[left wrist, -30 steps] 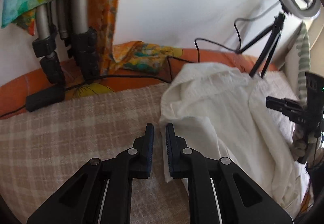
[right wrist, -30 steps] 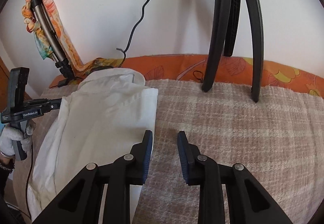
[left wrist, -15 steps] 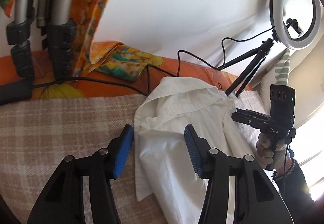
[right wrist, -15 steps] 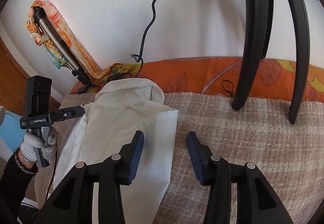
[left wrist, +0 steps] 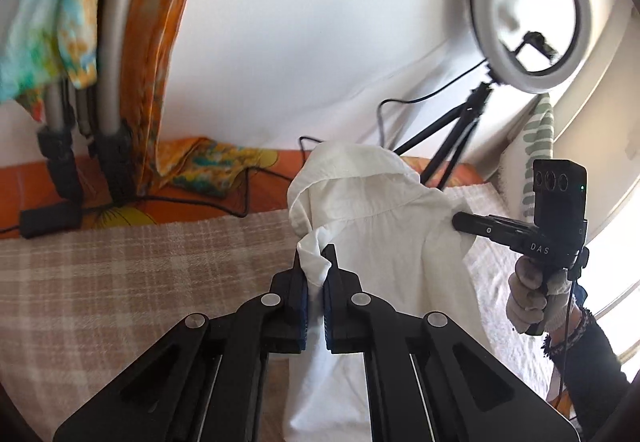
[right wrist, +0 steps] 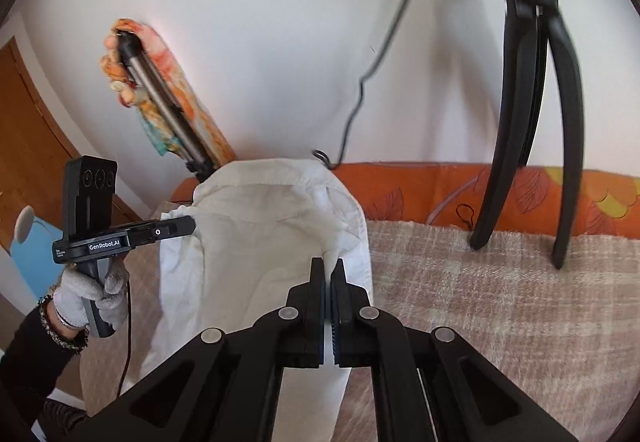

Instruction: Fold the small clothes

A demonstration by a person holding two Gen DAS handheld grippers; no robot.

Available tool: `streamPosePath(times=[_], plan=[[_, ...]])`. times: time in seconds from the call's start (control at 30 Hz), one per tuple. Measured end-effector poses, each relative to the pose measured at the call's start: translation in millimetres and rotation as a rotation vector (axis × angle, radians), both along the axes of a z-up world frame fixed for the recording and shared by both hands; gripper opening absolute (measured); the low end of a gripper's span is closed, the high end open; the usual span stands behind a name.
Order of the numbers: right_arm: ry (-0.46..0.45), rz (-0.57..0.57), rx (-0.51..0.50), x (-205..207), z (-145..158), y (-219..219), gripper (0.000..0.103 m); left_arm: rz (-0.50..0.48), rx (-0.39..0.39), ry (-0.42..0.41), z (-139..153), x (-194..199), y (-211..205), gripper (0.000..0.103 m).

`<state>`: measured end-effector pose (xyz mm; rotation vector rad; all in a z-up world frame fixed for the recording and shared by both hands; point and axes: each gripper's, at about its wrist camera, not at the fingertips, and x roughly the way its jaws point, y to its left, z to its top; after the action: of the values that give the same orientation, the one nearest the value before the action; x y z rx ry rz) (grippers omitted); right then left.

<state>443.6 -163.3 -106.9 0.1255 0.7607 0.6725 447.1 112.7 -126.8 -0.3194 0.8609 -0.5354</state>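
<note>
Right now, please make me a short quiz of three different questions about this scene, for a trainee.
1. True or false: the left gripper is shut on the white cotton shirt.
2. Which is pinching the shirt's other shoulder? A) the right gripper B) nothing
3. Fill in: the shirt hangs over a beige checked ____.

Key: 1 true; 2 A; 3 blanket.
</note>
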Motion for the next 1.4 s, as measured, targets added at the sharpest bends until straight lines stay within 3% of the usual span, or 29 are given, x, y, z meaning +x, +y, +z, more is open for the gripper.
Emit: streamPosePath(times=[0.3,0.57,0.8,0.97,1.17,1.27,1.4], plan=[[-0.082,0.011,0.001,-85,61,-9,0.000,-0.009,0.036,-0.093,60,-81,-4,0.004],[-0.120,0.016,-0.042,-179,76,-7,0.000,-0.008,0.038,-0.127,73,-162,-10,0.004],[-0.144,-0.003,-0.087,-261,56,-10,0.000,-0.017,0.072,-0.139,62,-227,-17,0.004],[-0.134,-0.038,-0.094,-296,27,-16,0.000,-0.042,0.133,-0.119,37,-263,-23,0.004],[-0.137,-0.020,-0.265,-331,-10,-5,0.000,-0.132,0.271,-0.080,4,-301,-40,0.004],[-0.078,0.014,-0.316,-340,-27,-11,0.005,-0.188,0.338,-0.068,-3,-321,-43,0.004],[-0.048,0.018,-0.368,-355,-27,-35,0.018,-0.219,0.327,-0.054,6,-342,-30,0.006]])
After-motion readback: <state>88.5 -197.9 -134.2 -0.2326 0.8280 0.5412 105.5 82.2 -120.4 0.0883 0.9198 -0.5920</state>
